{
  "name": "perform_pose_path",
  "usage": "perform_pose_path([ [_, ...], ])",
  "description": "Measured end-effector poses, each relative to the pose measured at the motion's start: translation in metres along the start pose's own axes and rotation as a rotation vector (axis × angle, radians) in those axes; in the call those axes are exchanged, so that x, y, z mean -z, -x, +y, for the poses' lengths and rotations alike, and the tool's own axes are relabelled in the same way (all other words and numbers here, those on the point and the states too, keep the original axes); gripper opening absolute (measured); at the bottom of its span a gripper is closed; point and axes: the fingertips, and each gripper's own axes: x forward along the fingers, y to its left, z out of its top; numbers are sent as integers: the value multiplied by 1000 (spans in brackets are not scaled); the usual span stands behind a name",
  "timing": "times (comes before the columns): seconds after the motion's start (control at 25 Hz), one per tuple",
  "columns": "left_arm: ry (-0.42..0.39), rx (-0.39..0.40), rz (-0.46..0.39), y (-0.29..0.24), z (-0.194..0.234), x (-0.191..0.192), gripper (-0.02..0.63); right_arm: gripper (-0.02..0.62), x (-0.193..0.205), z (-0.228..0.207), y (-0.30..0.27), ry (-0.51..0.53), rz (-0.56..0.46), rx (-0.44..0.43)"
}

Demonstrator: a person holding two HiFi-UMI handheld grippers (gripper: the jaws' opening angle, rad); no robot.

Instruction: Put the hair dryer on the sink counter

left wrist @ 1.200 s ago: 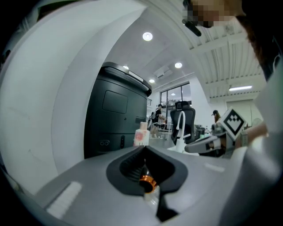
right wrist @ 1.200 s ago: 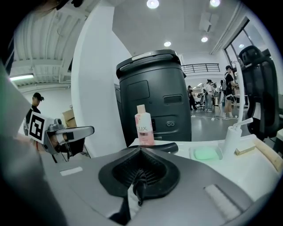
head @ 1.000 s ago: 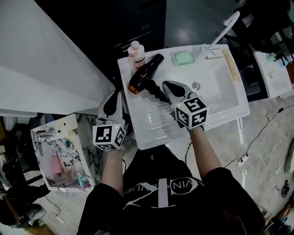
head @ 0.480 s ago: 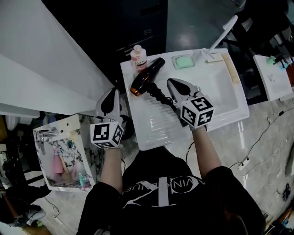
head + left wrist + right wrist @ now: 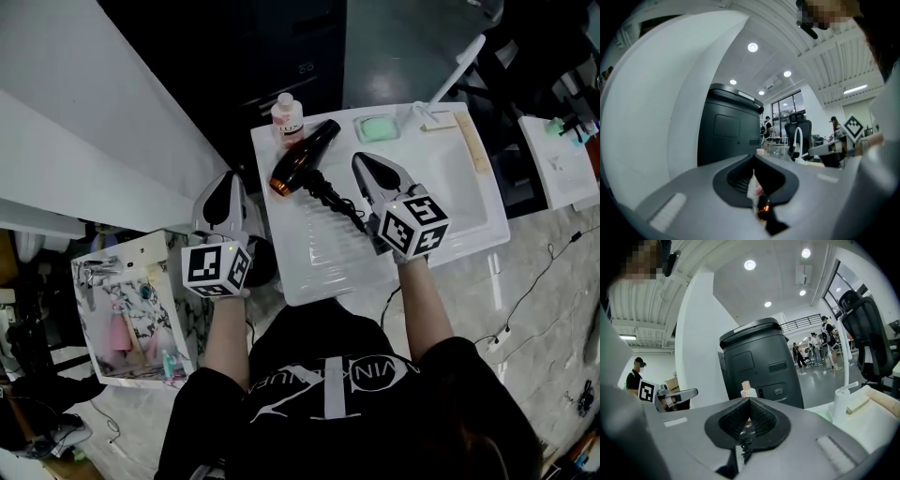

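Both grippers have lifted off the counter; the dryer has not shifted.

Dryer (image 5: 302, 157) lies slantwise at the far-left corner of the counter (image 5: 323, 272), its barrel just beside the bottle (image 5: 287, 117) and its orange-ringed end close to the left edge. Left gripper (image 5: 228, 180) hangs beyond that left edge, jaws closed on nothing. Right gripper (image 5: 360, 161) hangs over the counter, jaws also closed, with the coiled cord (image 5: 339, 202) running alongside it; its own view shows the coil in the slot below the jaws, and the cord appears slack rather than pinched. Placement looks complete. Risks: a coil snagged on the retreating right gripper would drag the dryer, toppling the bottle, or the orange end could slide off the left edge.
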Motion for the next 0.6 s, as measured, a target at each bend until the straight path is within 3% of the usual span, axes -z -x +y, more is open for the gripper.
perform_pose_path([
  [0.6, -22, -38, -27, 7, 11, -20, 0, 3, -18, 2, 1, -13, -47, -15],
])
